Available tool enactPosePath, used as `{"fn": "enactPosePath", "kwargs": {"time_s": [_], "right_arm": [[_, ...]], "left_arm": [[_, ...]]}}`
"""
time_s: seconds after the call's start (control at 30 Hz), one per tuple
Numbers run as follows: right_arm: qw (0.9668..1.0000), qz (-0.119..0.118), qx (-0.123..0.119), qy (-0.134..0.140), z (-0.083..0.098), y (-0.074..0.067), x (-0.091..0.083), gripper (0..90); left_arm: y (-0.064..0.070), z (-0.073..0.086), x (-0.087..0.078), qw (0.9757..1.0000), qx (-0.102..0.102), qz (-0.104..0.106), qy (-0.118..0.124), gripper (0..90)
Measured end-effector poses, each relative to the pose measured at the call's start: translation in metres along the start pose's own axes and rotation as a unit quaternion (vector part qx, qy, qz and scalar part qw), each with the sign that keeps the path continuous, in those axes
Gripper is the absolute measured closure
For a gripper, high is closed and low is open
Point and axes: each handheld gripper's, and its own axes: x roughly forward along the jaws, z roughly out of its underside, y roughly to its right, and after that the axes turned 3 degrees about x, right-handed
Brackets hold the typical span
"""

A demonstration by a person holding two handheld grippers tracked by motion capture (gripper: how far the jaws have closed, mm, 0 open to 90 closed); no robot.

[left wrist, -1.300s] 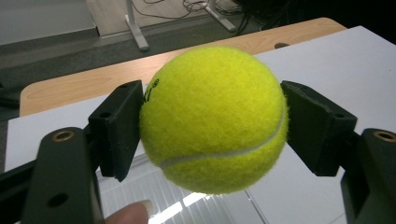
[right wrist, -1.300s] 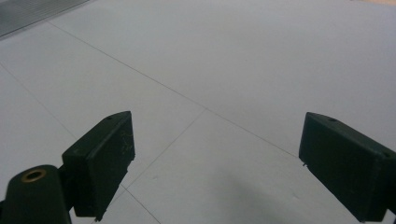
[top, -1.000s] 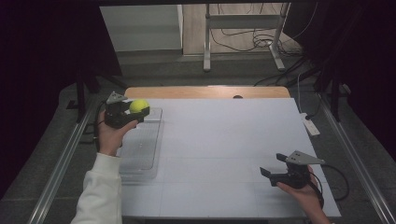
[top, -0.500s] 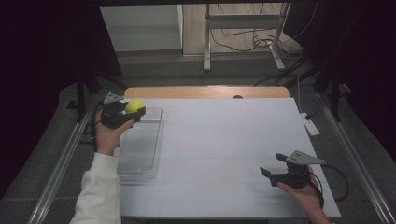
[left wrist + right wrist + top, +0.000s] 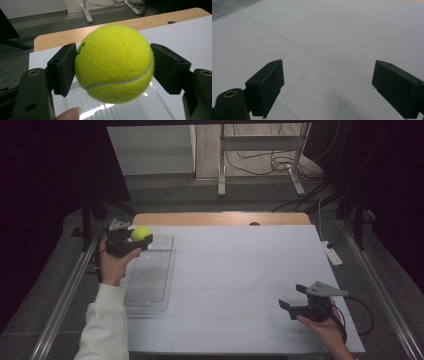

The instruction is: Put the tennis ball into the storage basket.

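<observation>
A dim room surrounds one white tabletop [image 5: 240, 280], wood showing at its far edge. One clear tray [image 5: 149, 275] lies along its left side. Over the tray's far end, the left gripper [image 5: 142, 240] is clenched on the single tennis ball [image 5: 141, 233], carried slightly leftward since a second ago, probably nearing a drop. The right gripper [image 5: 292, 306] rests open and empty, near right.
</observation>
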Motion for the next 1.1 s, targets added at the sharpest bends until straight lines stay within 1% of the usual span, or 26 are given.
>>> {"fn": "enactPosePath", "kwargs": {"time_s": [0.1, 0.23, 0.5, 1.1], "right_arm": [[1.0, 0.0, 0.0, 0.0, 0.0, 0.0, 0.0, 11.0], [1.0, 0.0, 0.0, 0.0, 0.0, 0.0, 0.0, 11.0], [1.0, 0.001, 0.0, -0.001, 0.0, 0.0, 0.0, 11.0], [1.0, 0.002, 0.0, 0.0, 0.0, 0.001, 0.0, 11.1]], "left_arm": [[-0.001, 0.001, 0.001, 1.0, 0.001, -0.008, -0.001, 26.2], [-0.002, 0.001, 0.001, 1.0, 0.001, -0.008, -0.002, 26.2], [-0.007, 0.005, 0.007, 0.9998, -0.005, -0.011, -0.015, 26.2], [-0.011, 0.009, 0.018, 0.9991, -0.007, -0.011, -0.04, 26.2]]}}
